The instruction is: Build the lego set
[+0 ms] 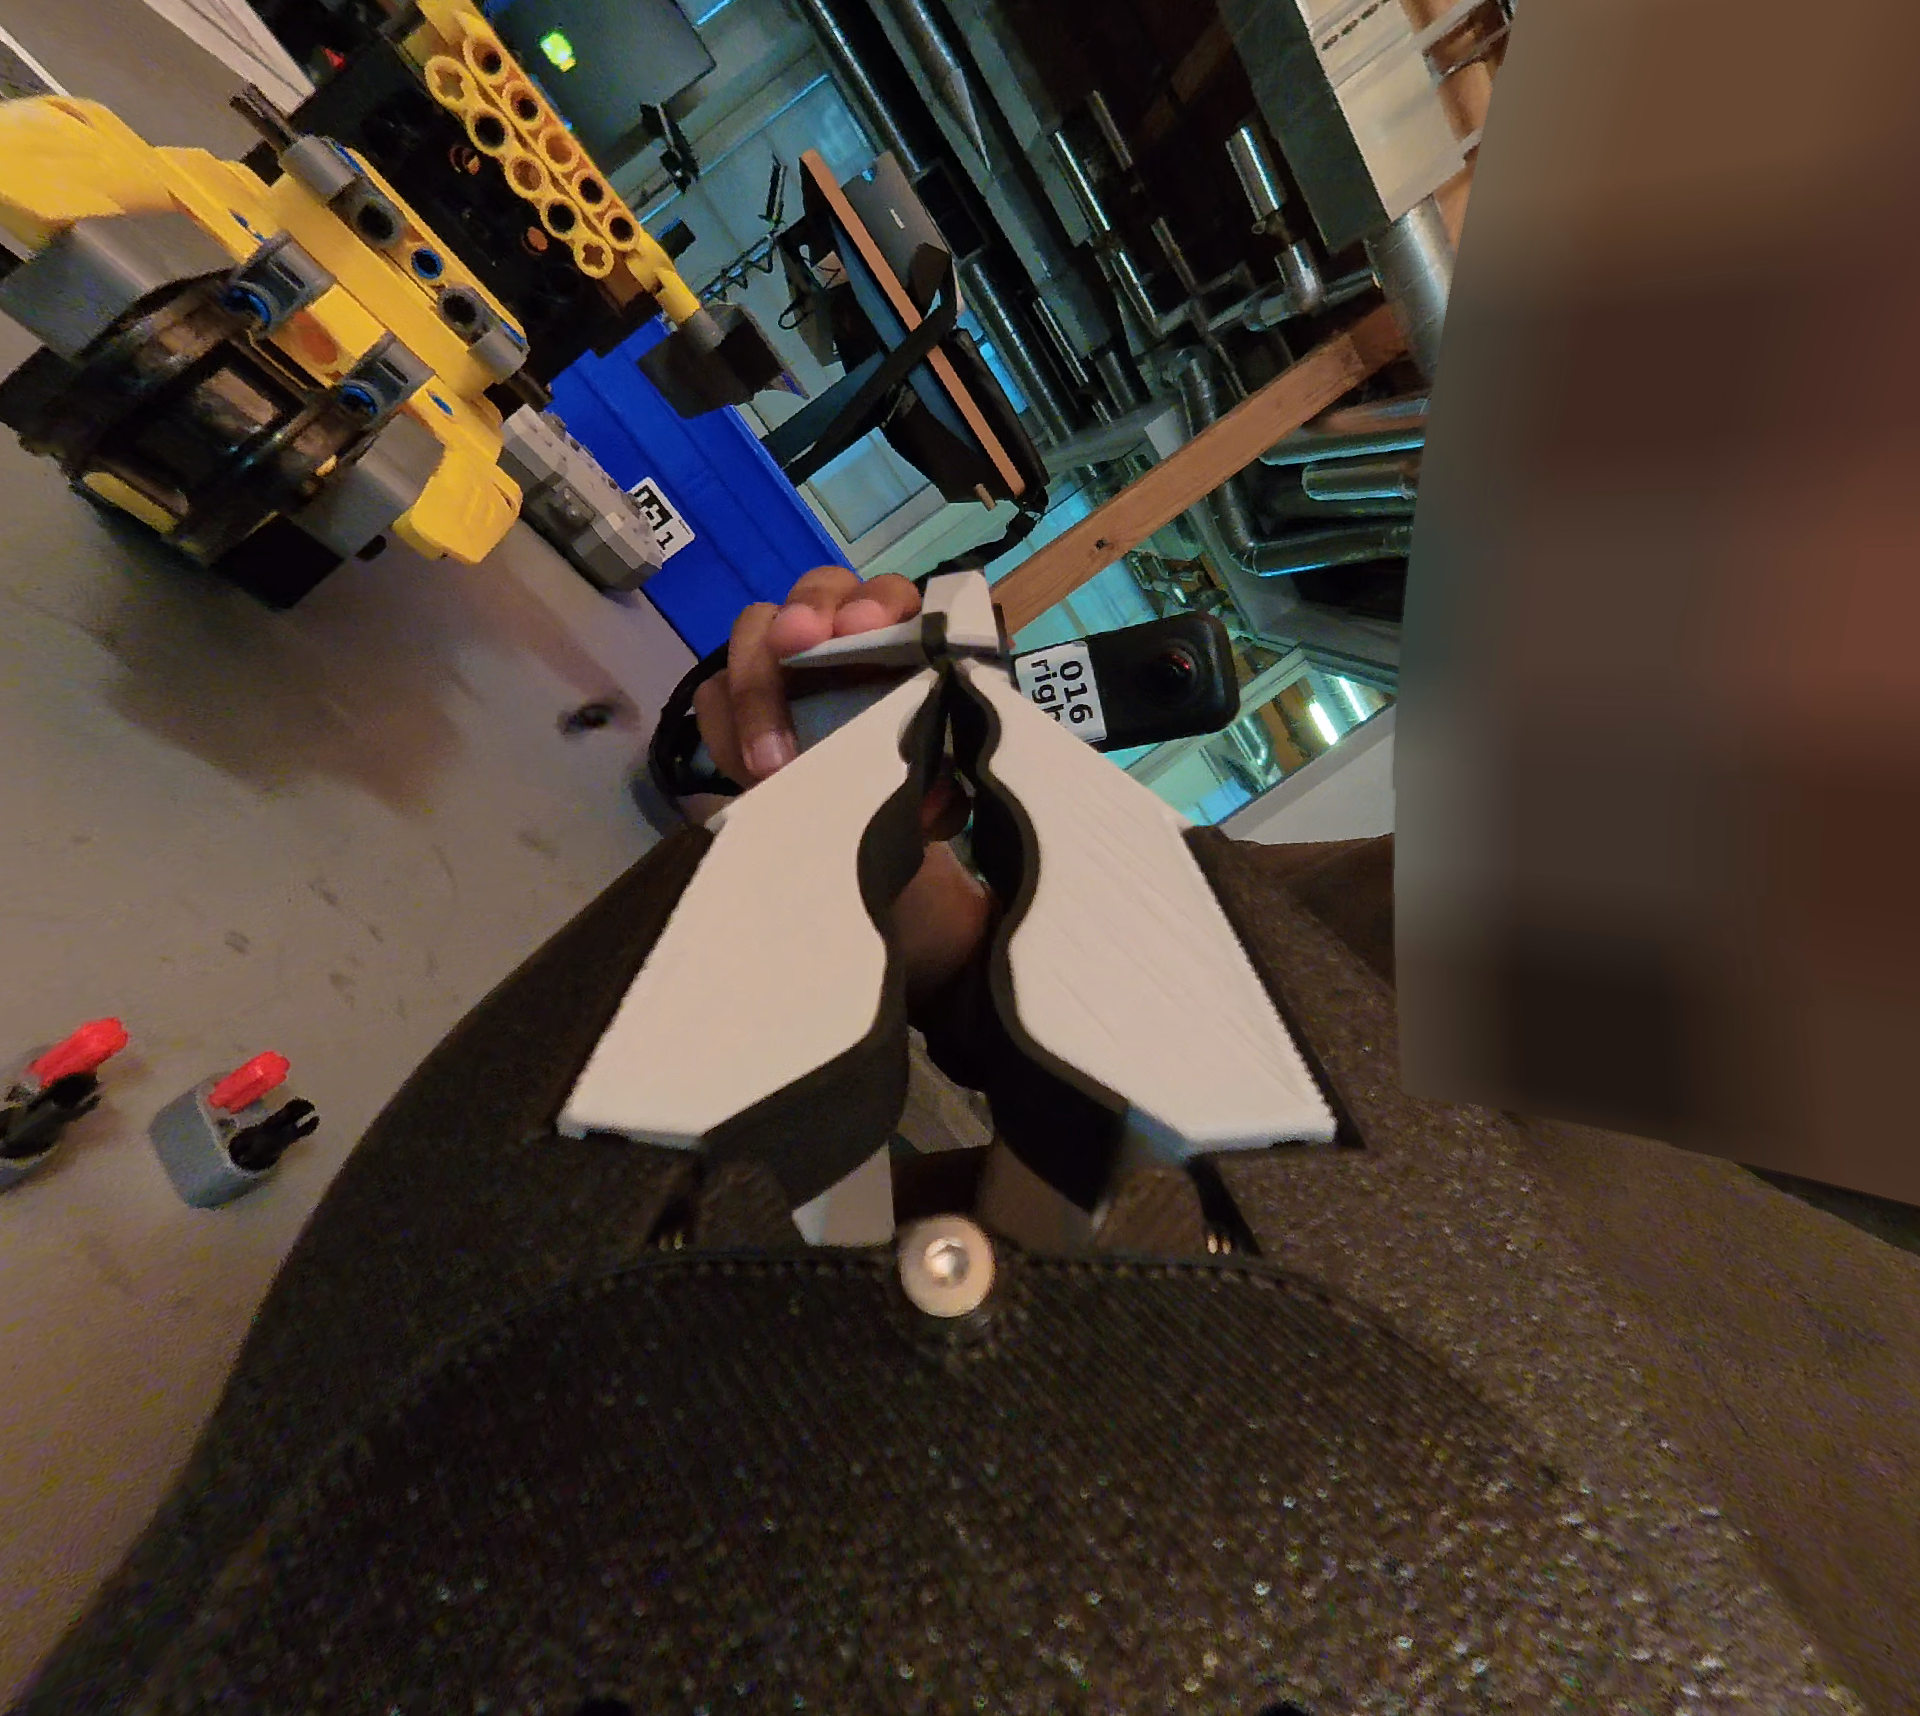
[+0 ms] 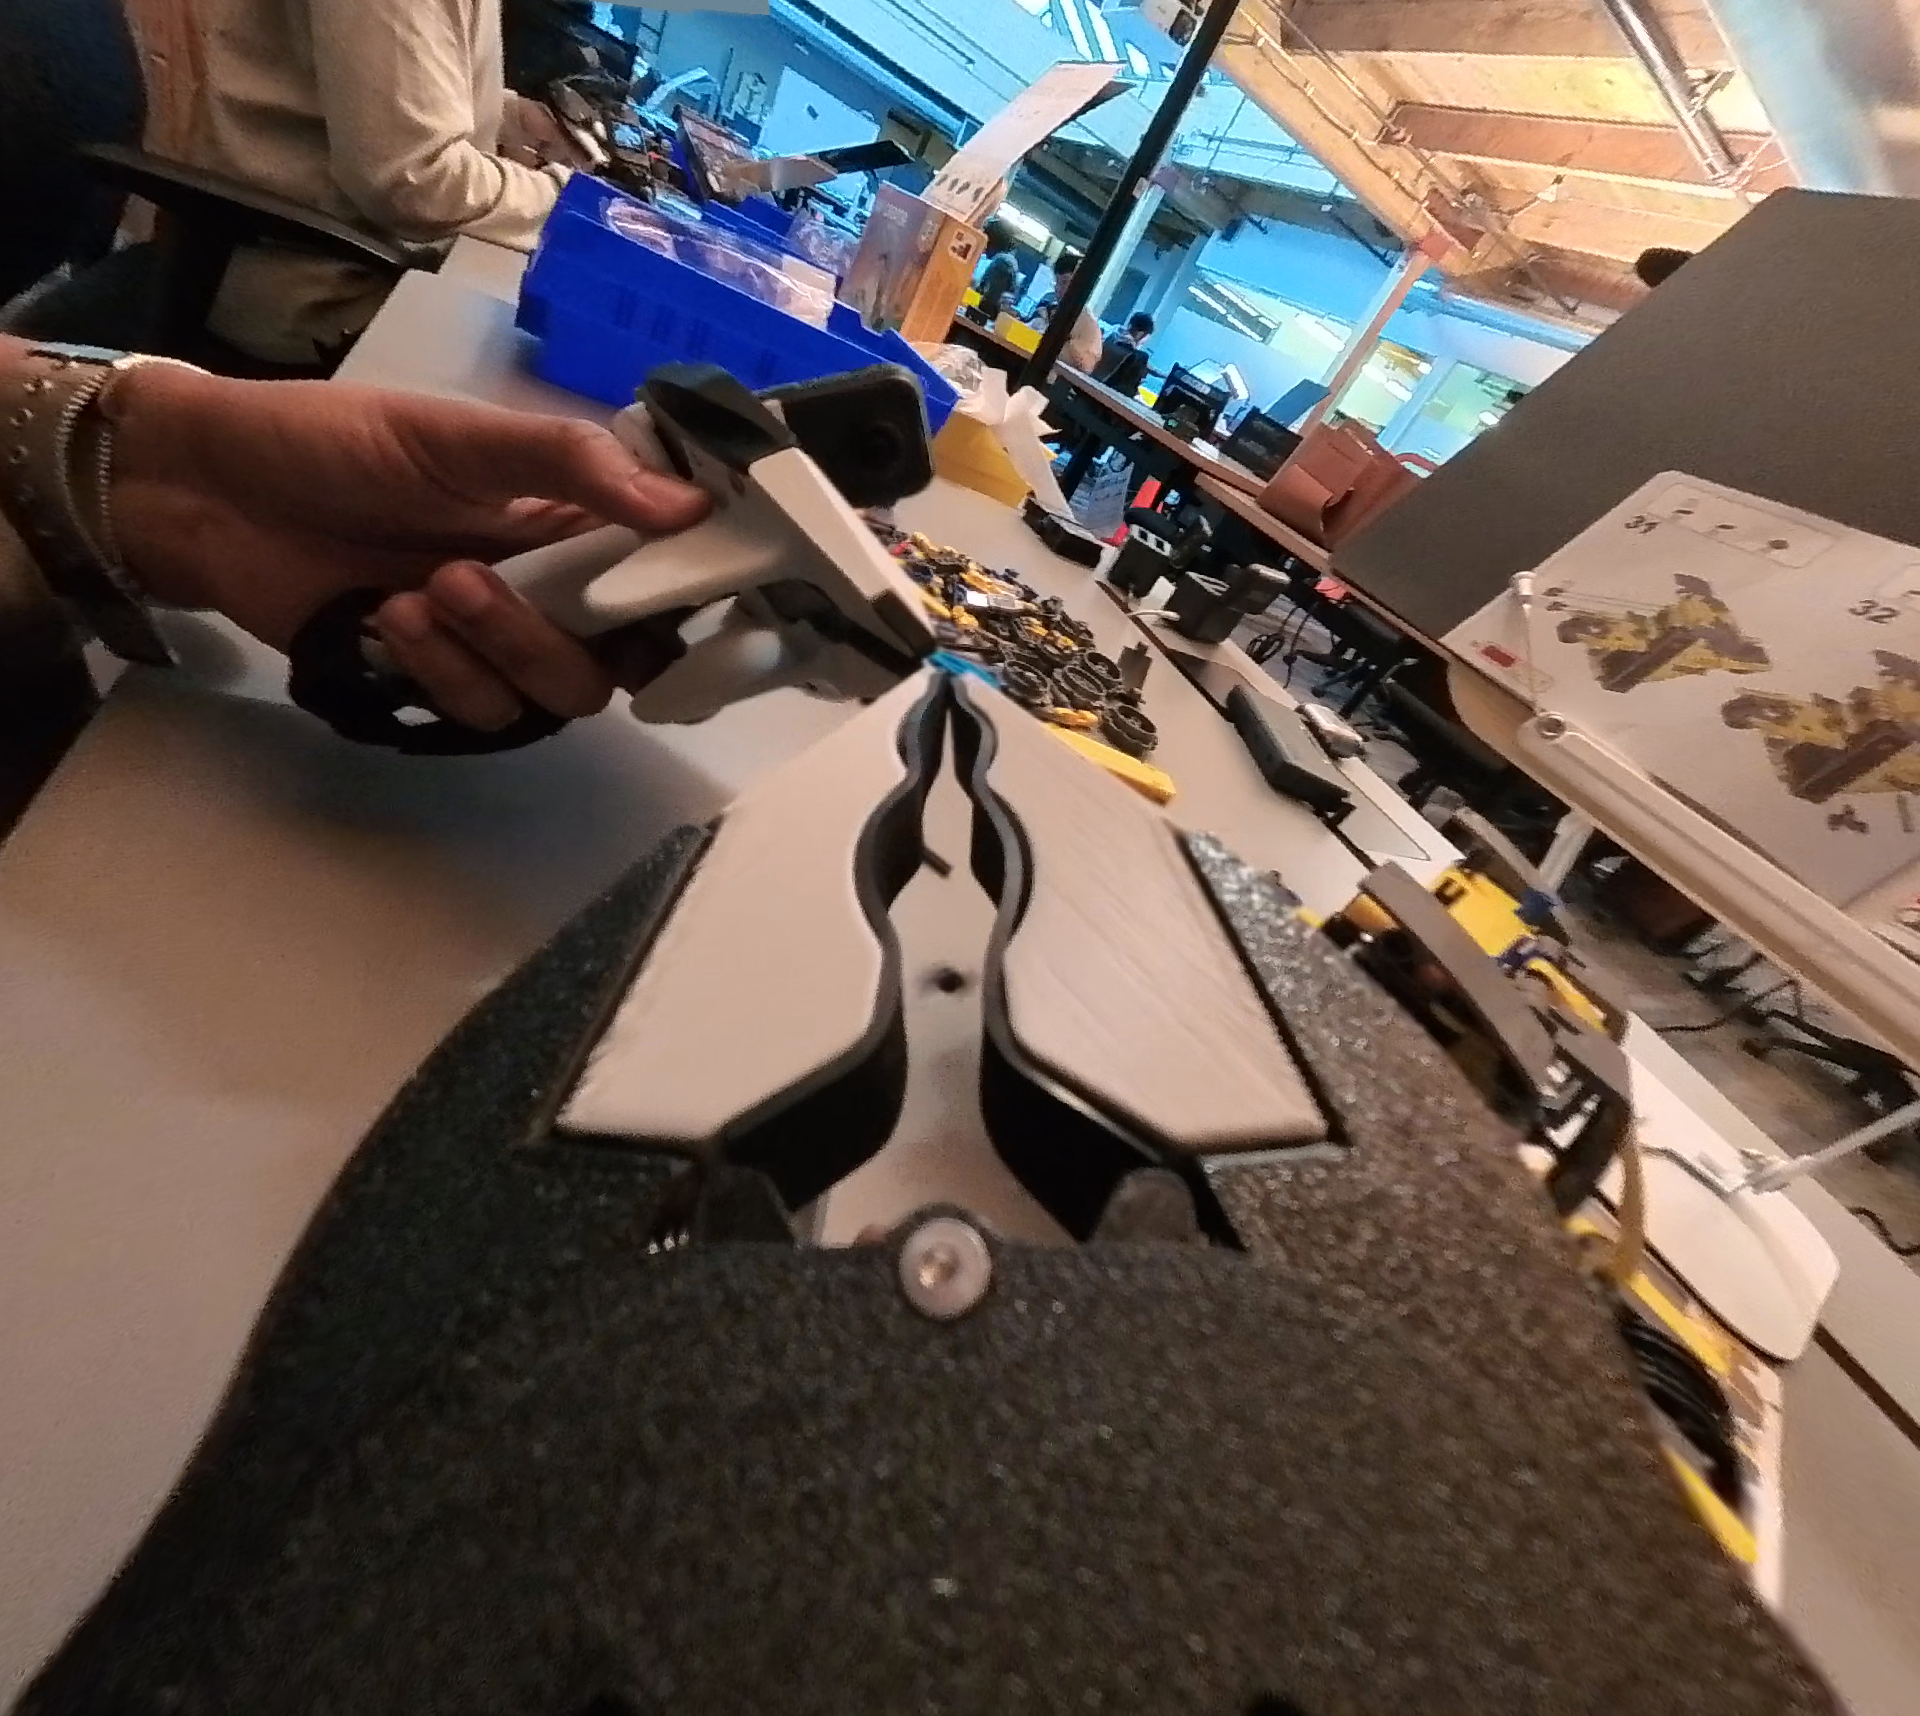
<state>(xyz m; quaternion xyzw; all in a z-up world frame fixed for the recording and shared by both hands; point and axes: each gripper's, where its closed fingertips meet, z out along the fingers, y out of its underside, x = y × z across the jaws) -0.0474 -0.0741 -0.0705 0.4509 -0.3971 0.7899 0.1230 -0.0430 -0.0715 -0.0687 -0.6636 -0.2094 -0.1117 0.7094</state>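
Blue small plastic peg [image 2: 951, 665] at 12 o'clock, right where tips of right gripper [image 2: 940, 687] and left gripper [image 1: 940, 669] meet | both claws narrow, tips almost closed; unclear which one grips peg | probably light, stiff, slippery; best taken mid-shaft | yellow toy-brick vehicle [image 1: 312, 295] at 10 o'clock on grey table [image 1: 312, 783]

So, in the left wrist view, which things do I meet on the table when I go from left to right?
Two small grey pieces with red pins → yellow brick-built machine → blue bin → right gripper, tip to tip with the left gripper.
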